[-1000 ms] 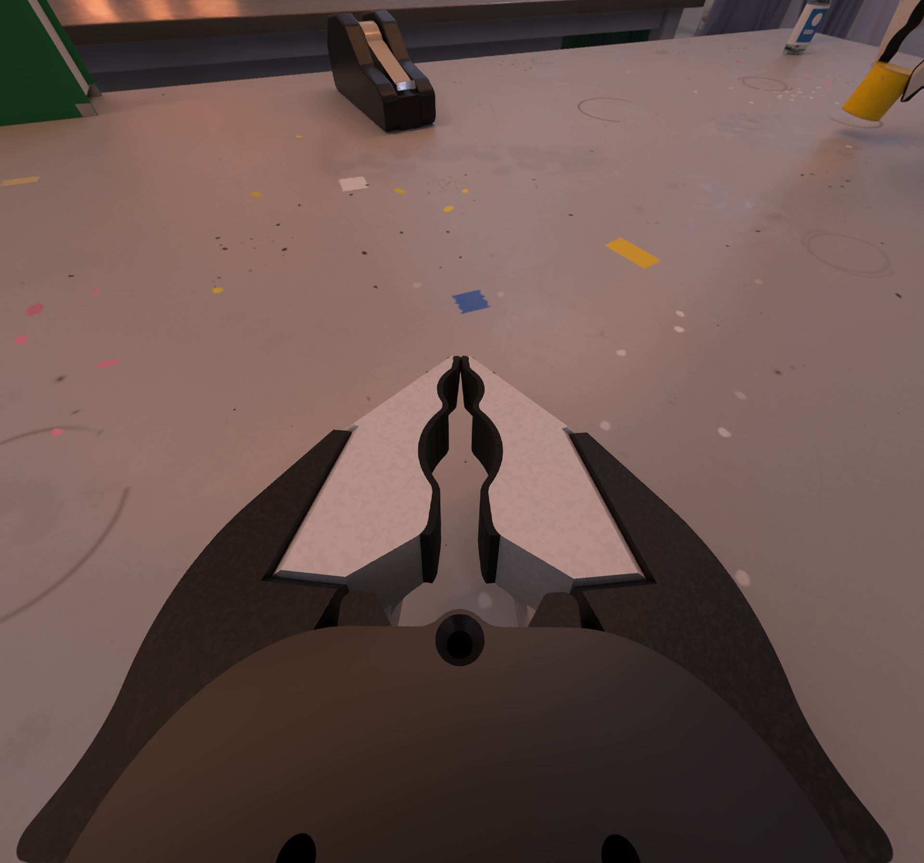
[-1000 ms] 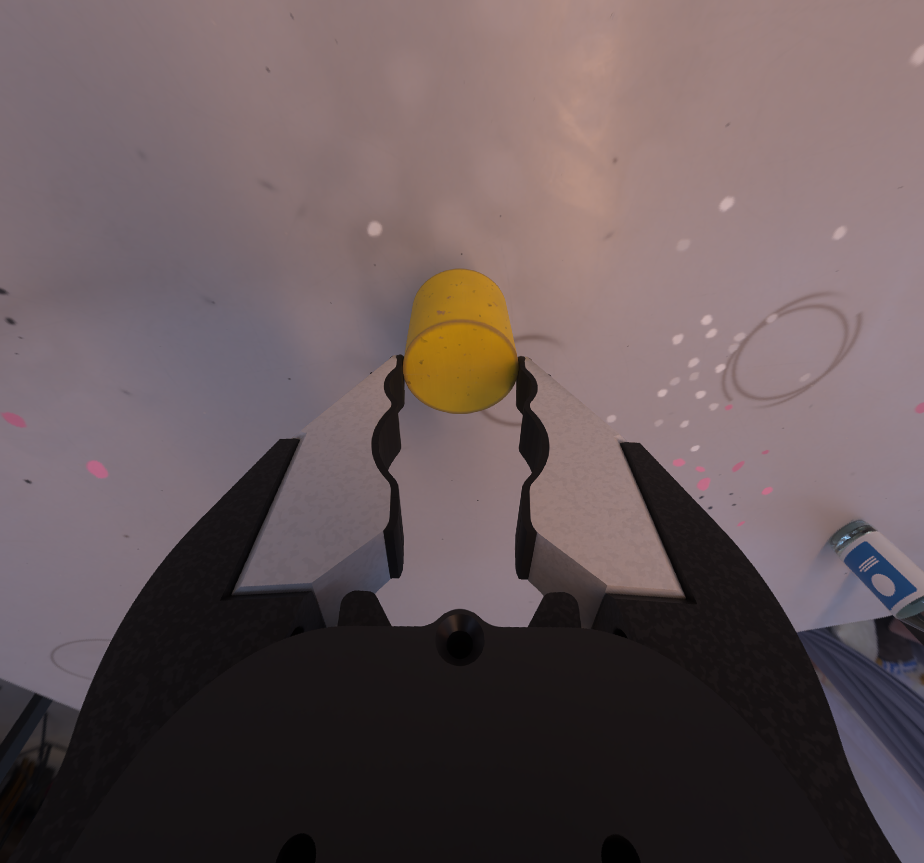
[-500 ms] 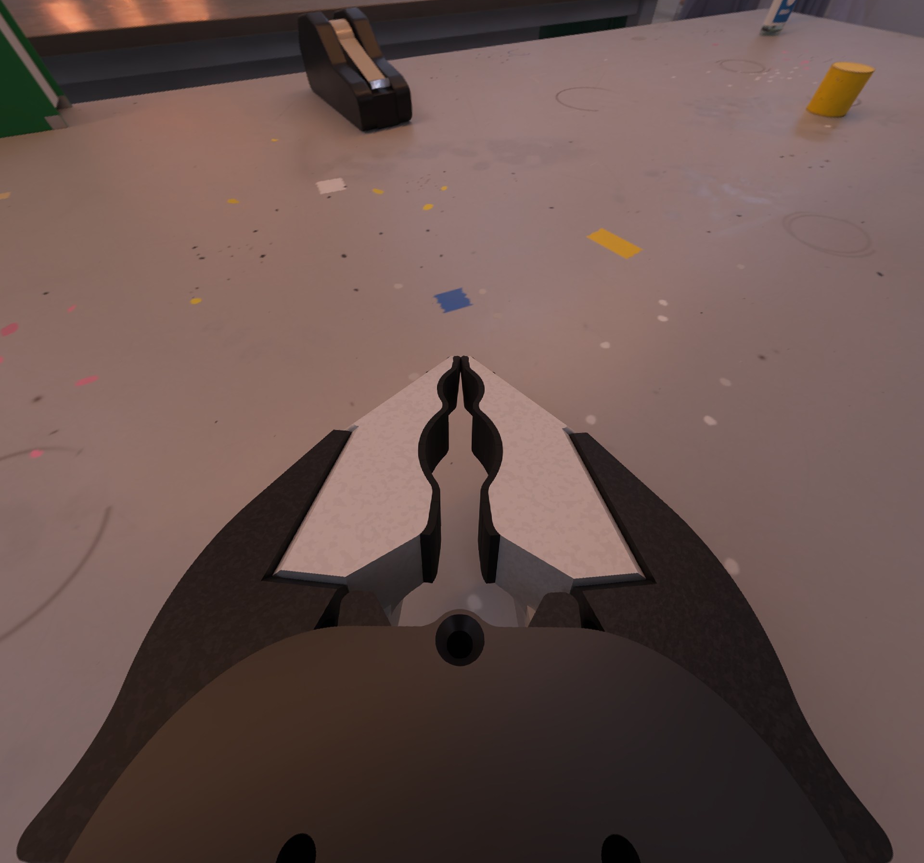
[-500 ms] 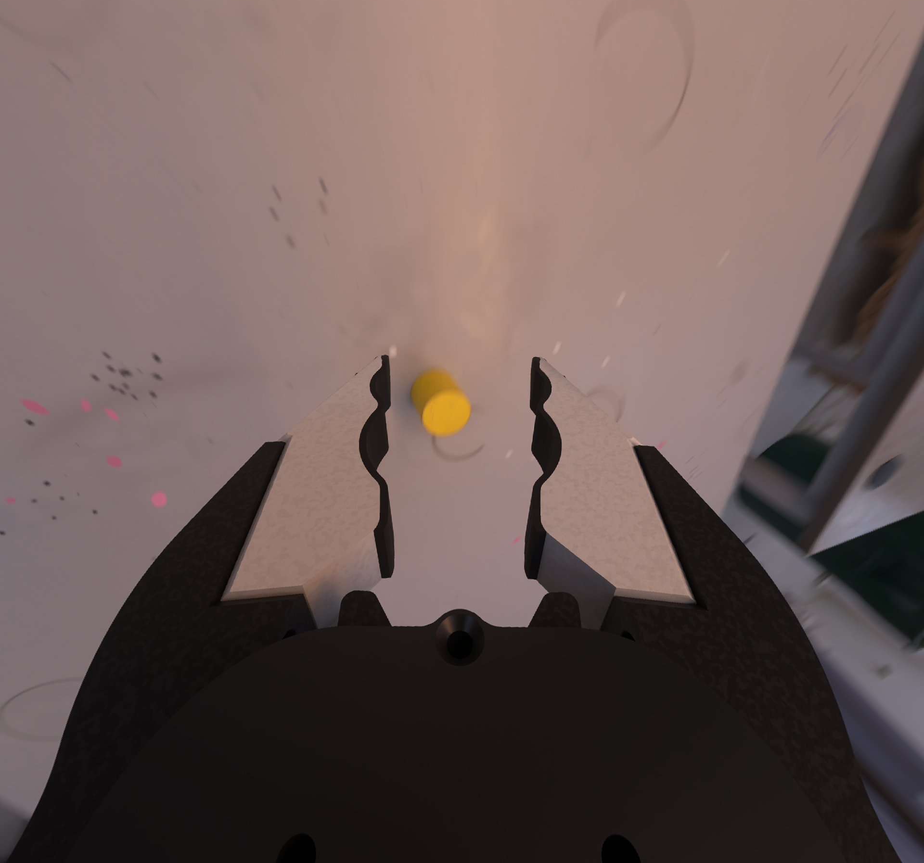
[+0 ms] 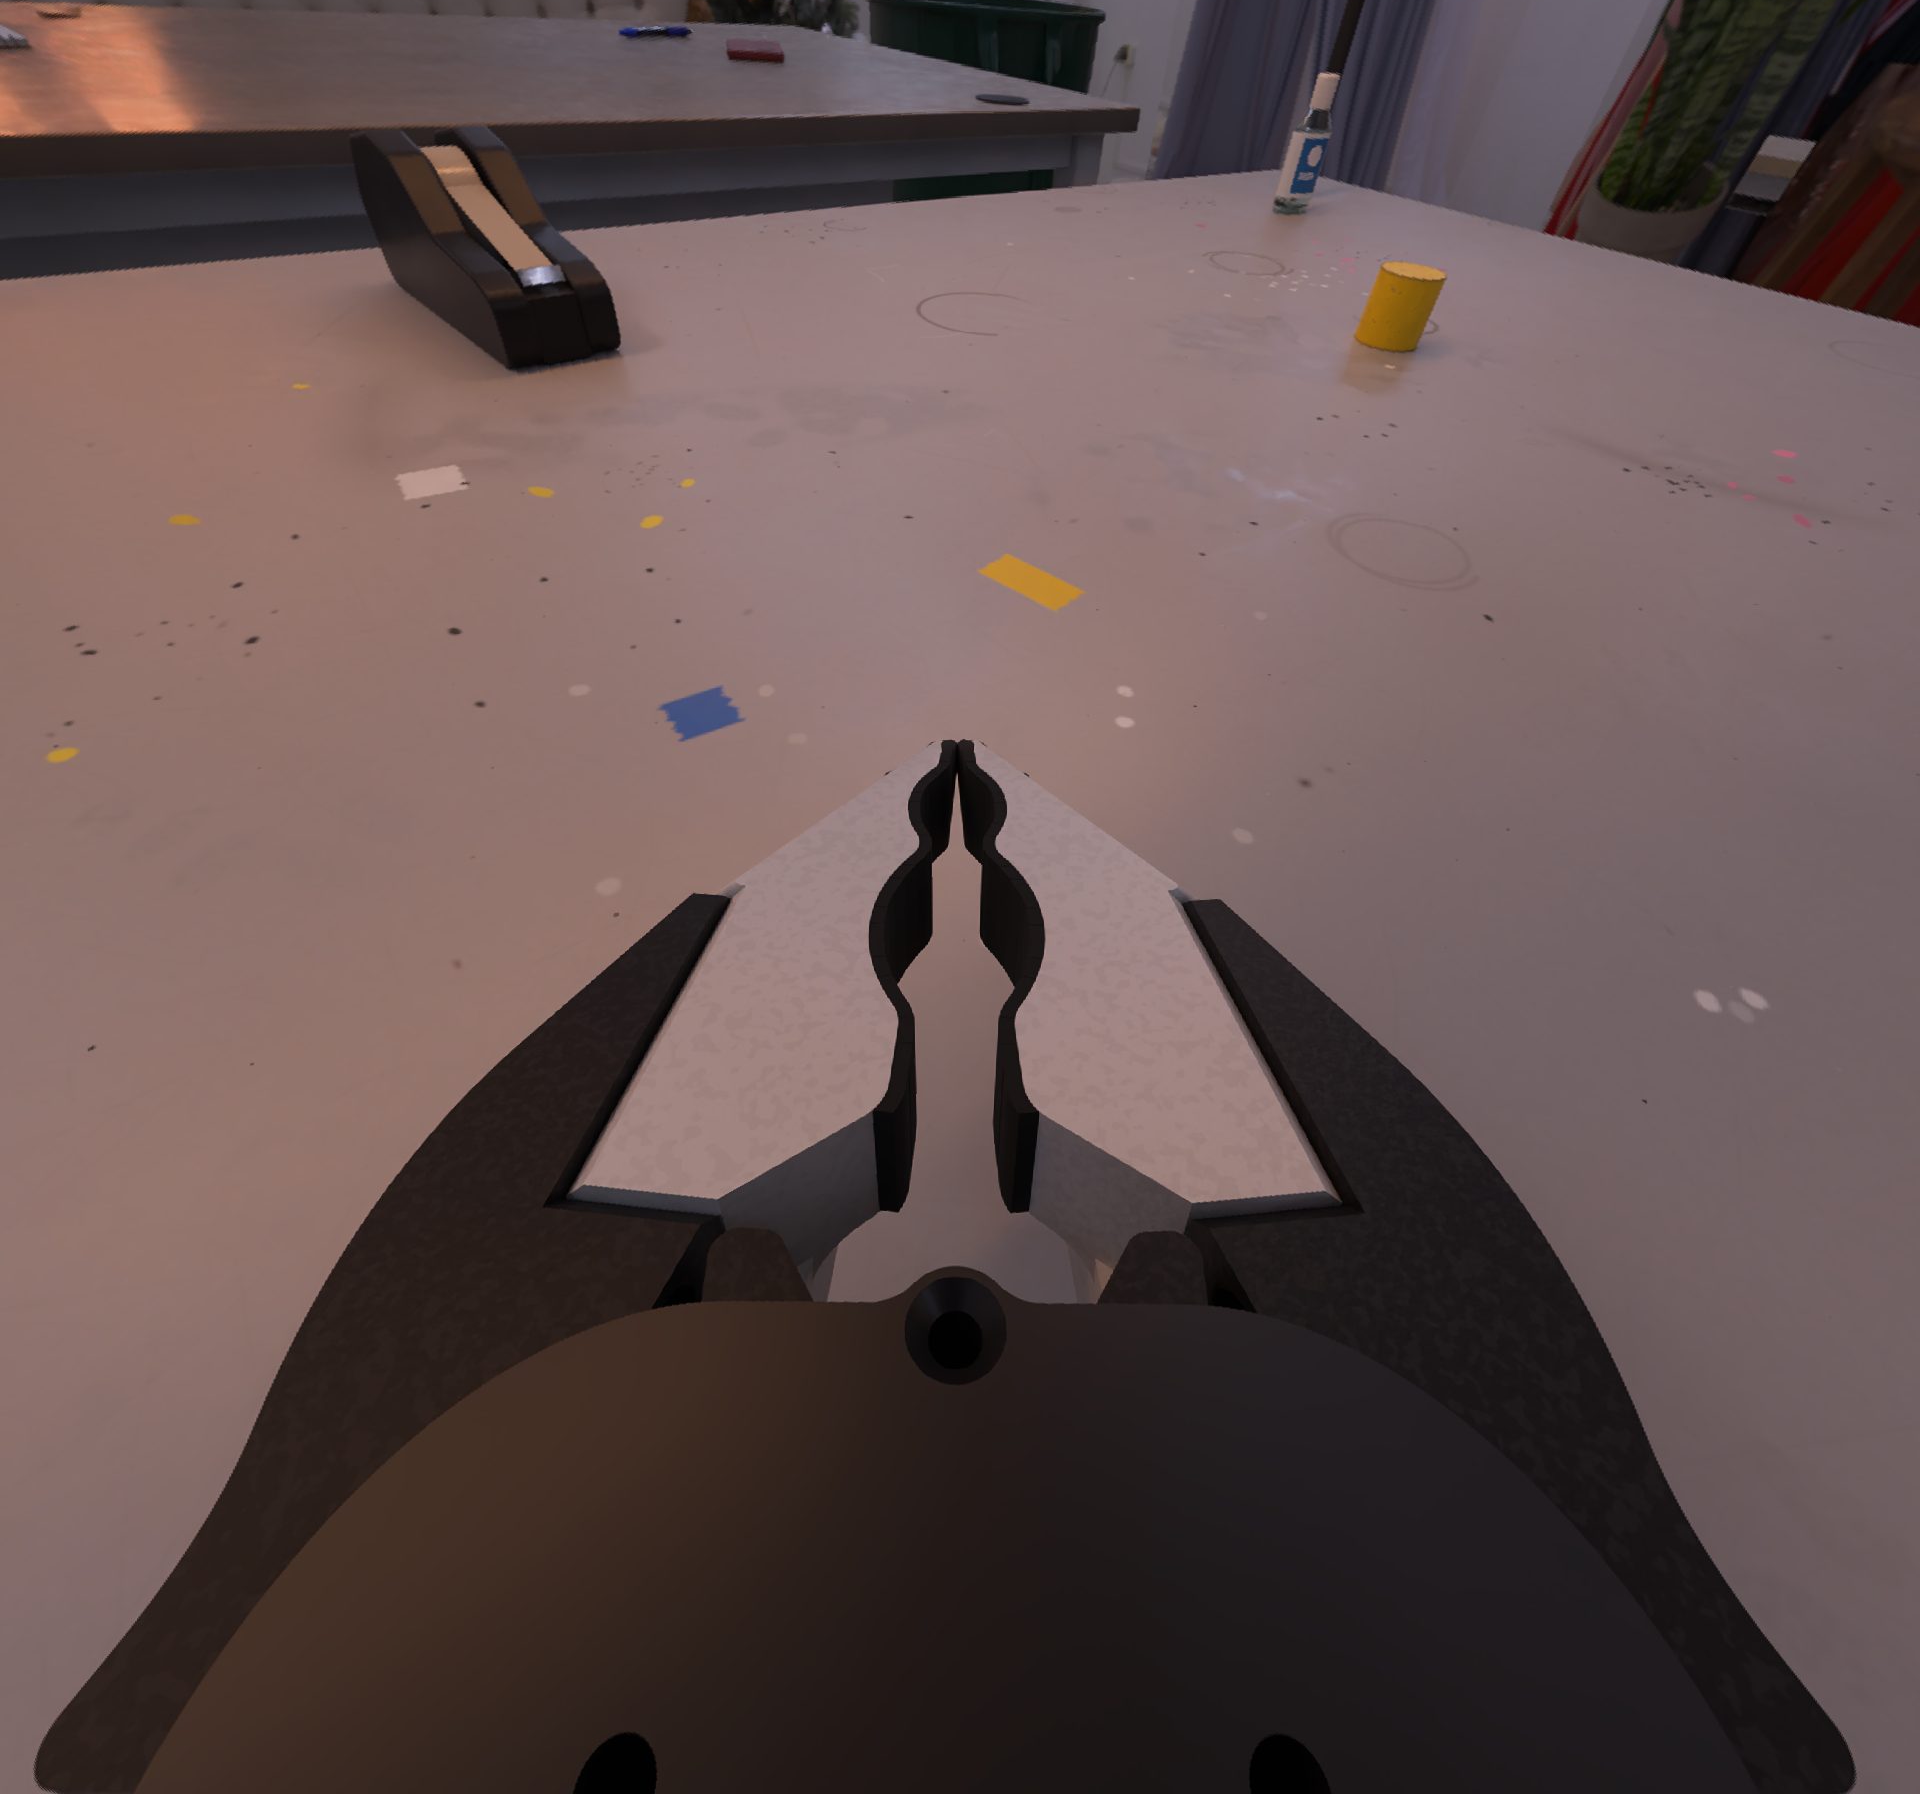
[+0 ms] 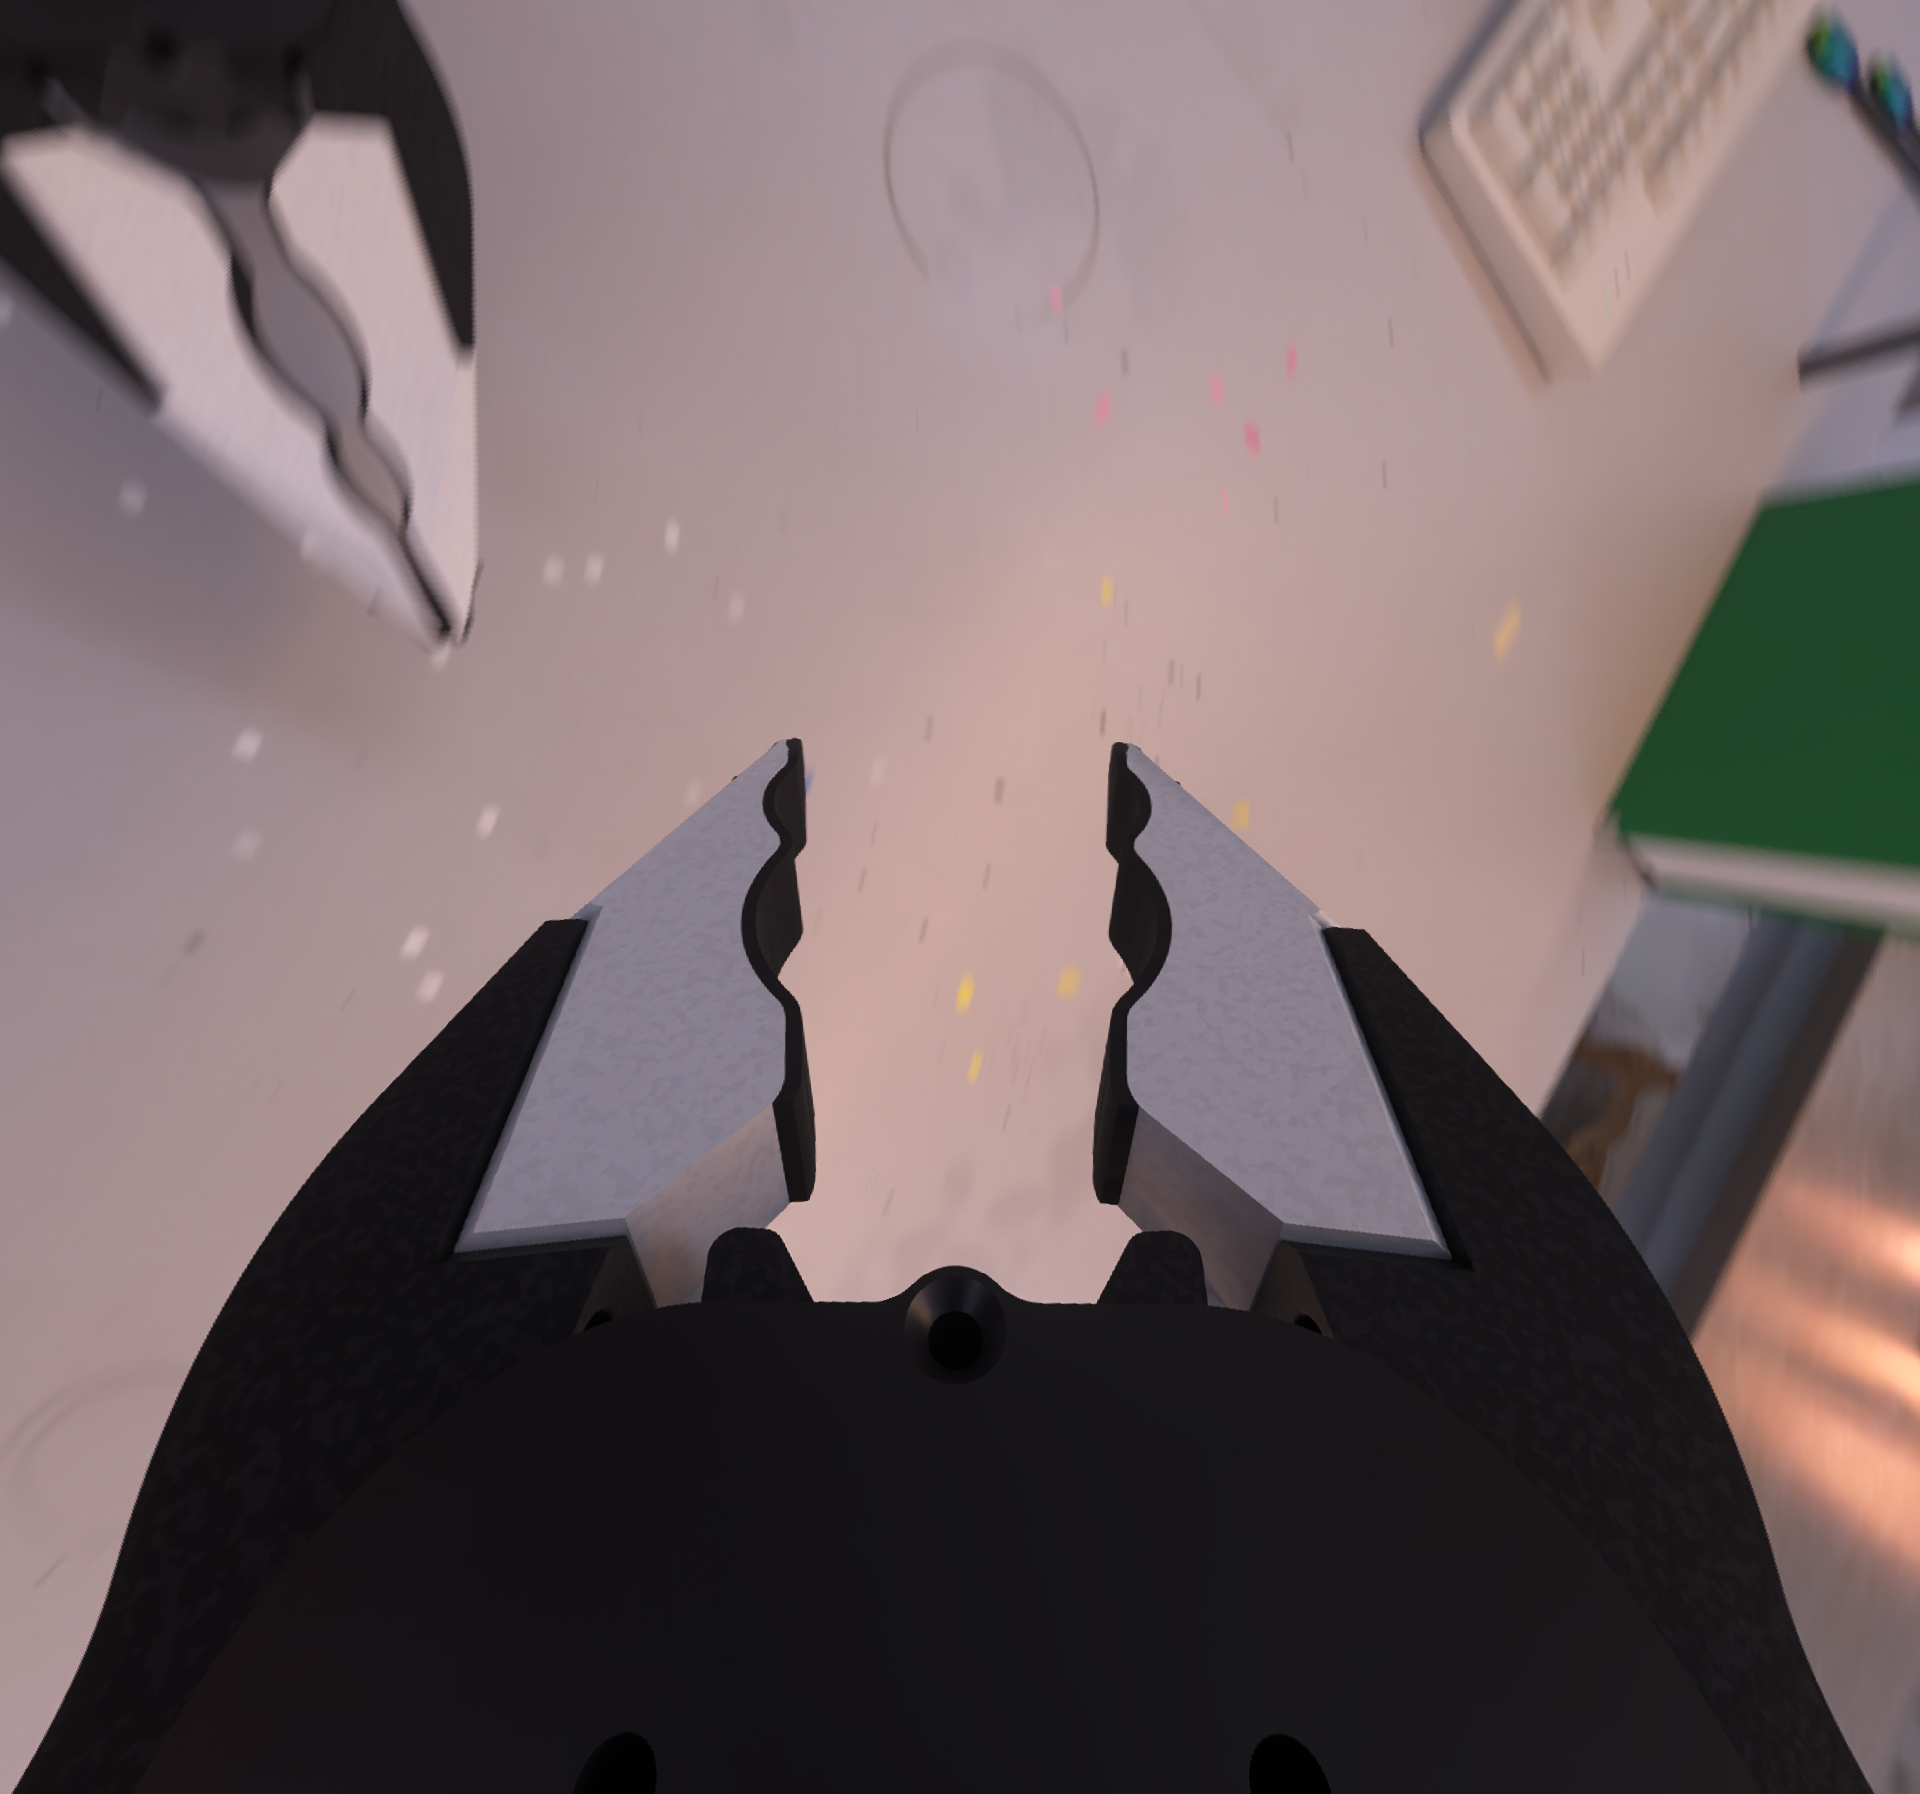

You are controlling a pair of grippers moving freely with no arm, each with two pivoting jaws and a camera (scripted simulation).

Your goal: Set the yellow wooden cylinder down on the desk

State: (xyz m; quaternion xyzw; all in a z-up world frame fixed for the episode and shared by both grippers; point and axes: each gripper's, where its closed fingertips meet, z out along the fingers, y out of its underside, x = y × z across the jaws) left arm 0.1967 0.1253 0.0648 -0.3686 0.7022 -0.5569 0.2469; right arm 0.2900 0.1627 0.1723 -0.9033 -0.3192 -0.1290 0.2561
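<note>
Nearest in the left wrist view, the left gripper (image 5: pixel 956 752) hovered low over the bench (image 5: pixel 1455 861) with its fingers (image 5: pixel 790 996) pressed together at the tips, holding nothing. In the right wrist view, the right gripper (image 6: pixel 954 757) looked steeply down at the bench (image 6: pixel 675 342) with its fingers (image 6: pixel 675 996) spread well apart and the gap between them empty. The picture was blurred. The left gripper (image 6: pixel 442 617) also showed in that view at upper left, fingers together.

Past the left fingertips lay a blue tape scrap (image 5: pixel 701 712) and, further on, a yellow tape scrap (image 5: pixel 1031 582). Toward the far left stood a black tape dispenser (image 5: pixel 488 253).

The yellow wooden cylinder (image 5: pixel 1398 306) stood on end on the far right part of the bench, apart from both grippers, with a small bottle (image 5: pixel 1305 152) well behind it near the far edge. It did not appear in the right wrist view. A keyboard (image 6: pixel 1652 82) and a green panel (image 6: pixel 1787 705) showed at the right of that view. A second table (image 5: pixel 520 82) lay beyond the bench.

Judgement: the placement appeared complete. Remaining risks:
- The cylinder looked slightly tilted, though wide-angle distortion may account for this. A knock could tip it, and on its side it would roll.
- The blur suggested fast travel by the right gripper. A sweep back at low height could strike the cylinder or the bottle.
- The two grippers were near each other. A crossing path could bring them into contact.
</note>
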